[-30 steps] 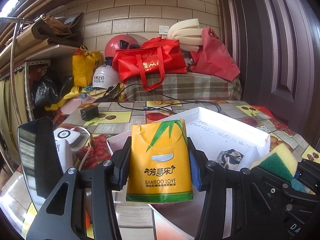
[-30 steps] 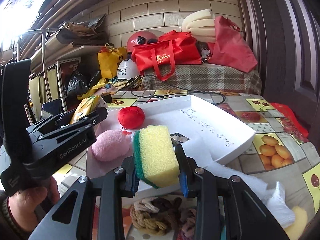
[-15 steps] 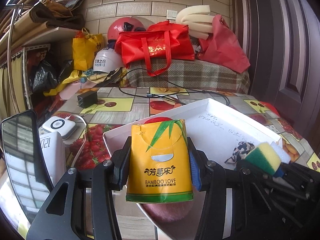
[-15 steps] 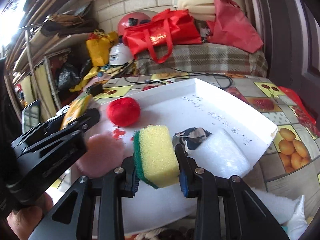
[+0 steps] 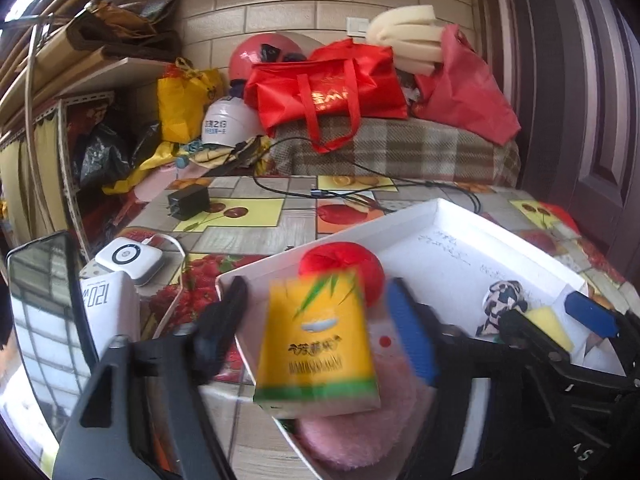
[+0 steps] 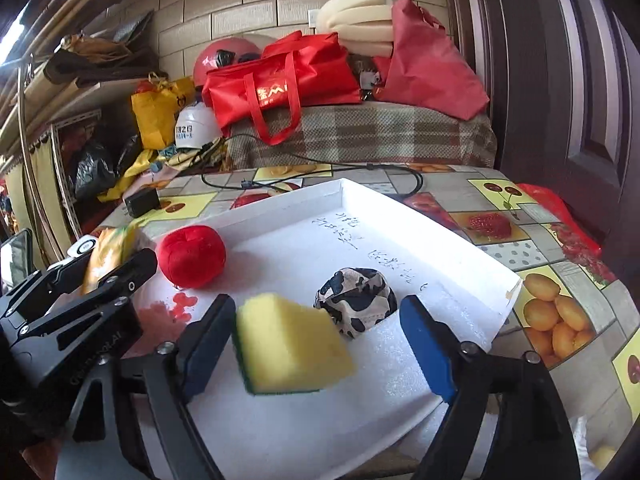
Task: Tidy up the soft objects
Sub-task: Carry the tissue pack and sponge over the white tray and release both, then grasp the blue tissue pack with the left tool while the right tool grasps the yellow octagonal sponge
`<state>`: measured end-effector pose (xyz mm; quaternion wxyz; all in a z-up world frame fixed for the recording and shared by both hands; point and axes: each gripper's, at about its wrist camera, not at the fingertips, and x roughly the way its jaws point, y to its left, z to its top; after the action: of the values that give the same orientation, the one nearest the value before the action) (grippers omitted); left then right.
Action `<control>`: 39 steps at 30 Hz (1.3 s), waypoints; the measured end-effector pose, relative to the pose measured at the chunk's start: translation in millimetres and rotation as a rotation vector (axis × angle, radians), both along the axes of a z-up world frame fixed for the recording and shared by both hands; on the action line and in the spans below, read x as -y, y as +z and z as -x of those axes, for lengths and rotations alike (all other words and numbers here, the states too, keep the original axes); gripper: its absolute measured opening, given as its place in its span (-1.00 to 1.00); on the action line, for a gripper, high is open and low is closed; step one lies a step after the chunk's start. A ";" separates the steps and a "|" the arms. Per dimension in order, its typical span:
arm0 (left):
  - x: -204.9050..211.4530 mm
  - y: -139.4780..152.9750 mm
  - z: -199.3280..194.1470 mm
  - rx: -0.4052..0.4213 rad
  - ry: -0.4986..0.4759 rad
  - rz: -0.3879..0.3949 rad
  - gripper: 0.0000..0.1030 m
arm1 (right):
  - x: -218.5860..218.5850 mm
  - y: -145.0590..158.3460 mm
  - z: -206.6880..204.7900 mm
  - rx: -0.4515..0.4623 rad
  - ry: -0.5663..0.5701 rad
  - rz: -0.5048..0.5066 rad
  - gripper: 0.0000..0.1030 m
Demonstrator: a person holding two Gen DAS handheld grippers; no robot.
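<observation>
My left gripper (image 5: 316, 320) is open over the near left corner of the white tray (image 5: 500, 232). The yellow tissue pack (image 5: 316, 344) is blurred and tilted between its spread jaws, touching neither. It hangs over a pink fluffy pad (image 5: 360, 436), with a red plush ball (image 5: 340, 264) behind it. My right gripper (image 6: 320, 340) is open over the tray (image 6: 460, 240). The yellow-green sponge (image 6: 288, 344) is loose between its jaws. A black-and-white cloth ball (image 6: 356, 304) lies just beyond, and the red ball (image 6: 192, 256) is to the left. The left gripper shows at the left of the right wrist view.
A phone (image 5: 48, 320), a white charger (image 5: 128, 256) and a black adapter (image 5: 188, 200) lie on the fruit-print tablecloth left of the tray. A cable (image 6: 312, 180) runs behind the tray. Red bags (image 6: 280, 80), helmets and foam sit on a plaid cover at the back.
Both grippers have opened. The tissue pack and the sponge have come free of the jaws and are dropping toward the tray. Both grippers moved further over the tray.
</observation>
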<state>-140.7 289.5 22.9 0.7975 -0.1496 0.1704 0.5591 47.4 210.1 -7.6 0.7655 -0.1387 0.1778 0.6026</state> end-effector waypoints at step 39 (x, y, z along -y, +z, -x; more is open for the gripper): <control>128.4 7.0 -25.1 0.013 -0.604 -0.009 0.84 | 167.6 8.1 -56.4 0.120 -0.051 -0.103 0.72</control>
<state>-115.6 161.2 29.9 0.9293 -0.0925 0.1996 0.2966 103.8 42.5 0.5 0.7961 -0.1306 0.1039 0.5816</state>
